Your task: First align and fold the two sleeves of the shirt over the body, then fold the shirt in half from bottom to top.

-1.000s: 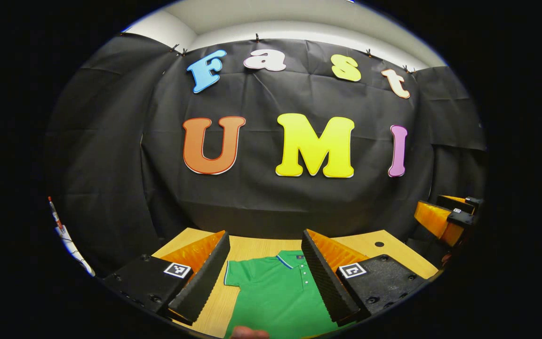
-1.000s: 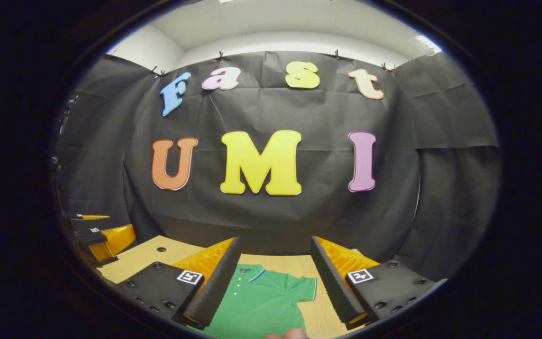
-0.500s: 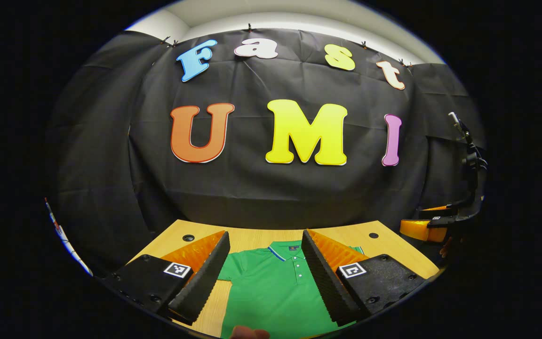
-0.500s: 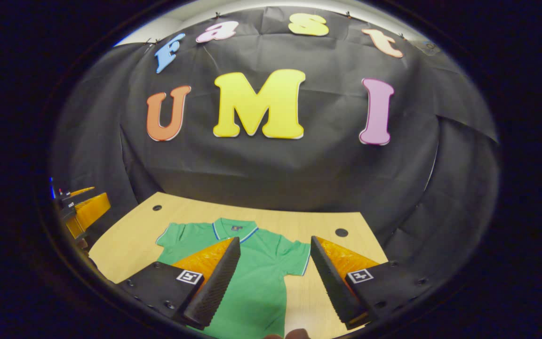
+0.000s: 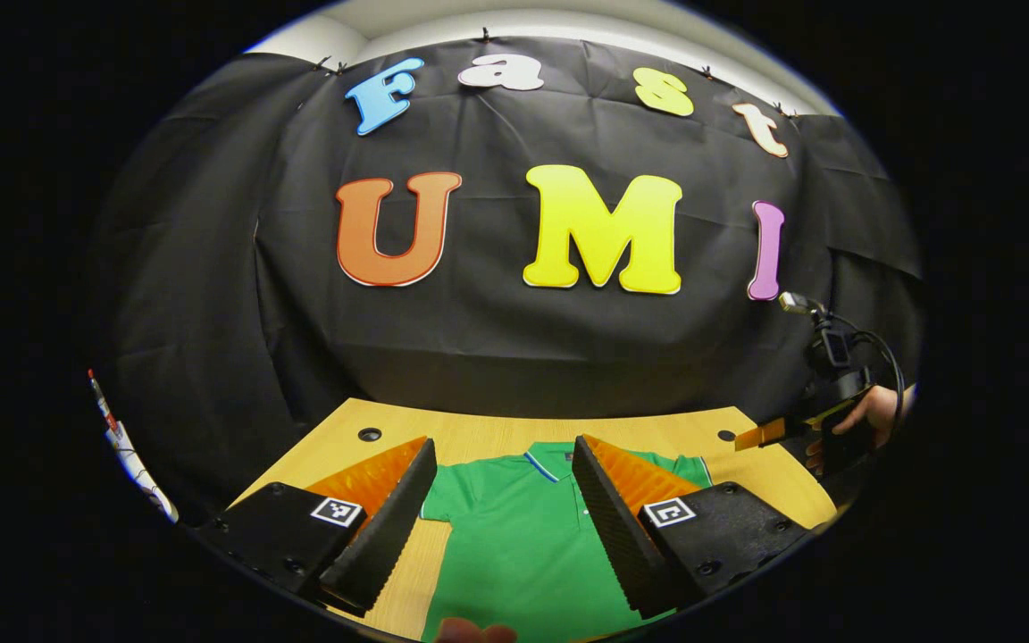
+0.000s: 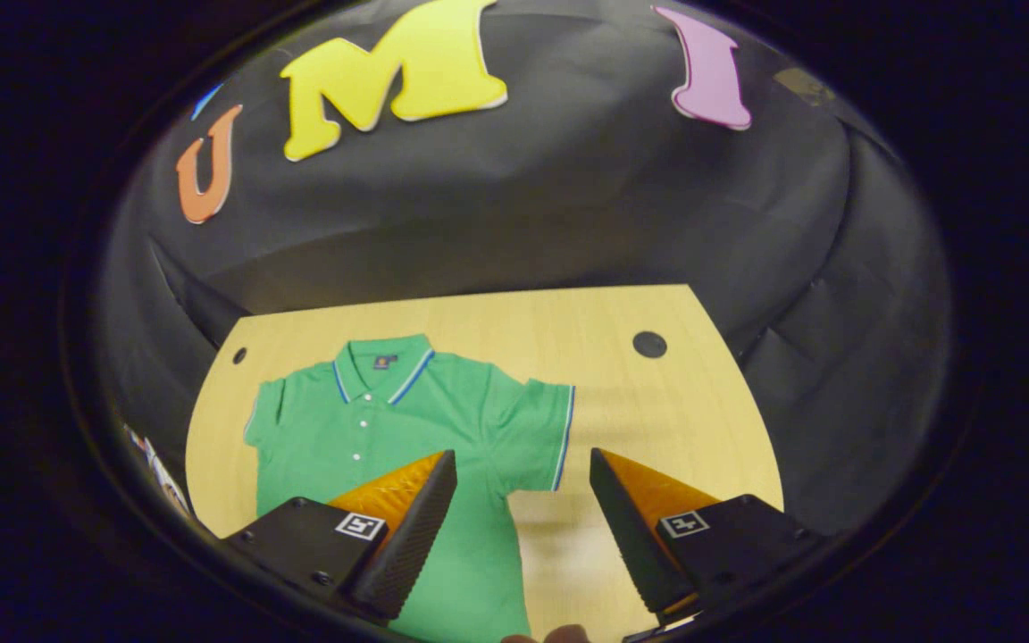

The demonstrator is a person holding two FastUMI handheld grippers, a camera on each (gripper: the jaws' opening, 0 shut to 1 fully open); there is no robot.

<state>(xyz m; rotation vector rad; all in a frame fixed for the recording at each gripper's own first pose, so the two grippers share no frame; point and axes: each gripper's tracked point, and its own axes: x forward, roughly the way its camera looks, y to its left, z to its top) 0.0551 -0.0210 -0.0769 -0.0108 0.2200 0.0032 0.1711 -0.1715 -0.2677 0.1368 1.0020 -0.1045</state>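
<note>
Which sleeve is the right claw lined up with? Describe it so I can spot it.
On the wooden table lies a green polo shirt, spread flat. The sleeve is the short one toward the table's bare side, blue-and-white trimmed, just ahead of the open right claw.

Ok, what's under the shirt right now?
The green shirt lies flat and unfolded on the wooden table. Anything beneath the fabric is covered. Both claws are open above it.

One green shirt (image 6: 372,429) with two short sleeves lies on one wooden table (image 6: 657,402), beneath two grippers; two holes mark the tabletop.
</note>
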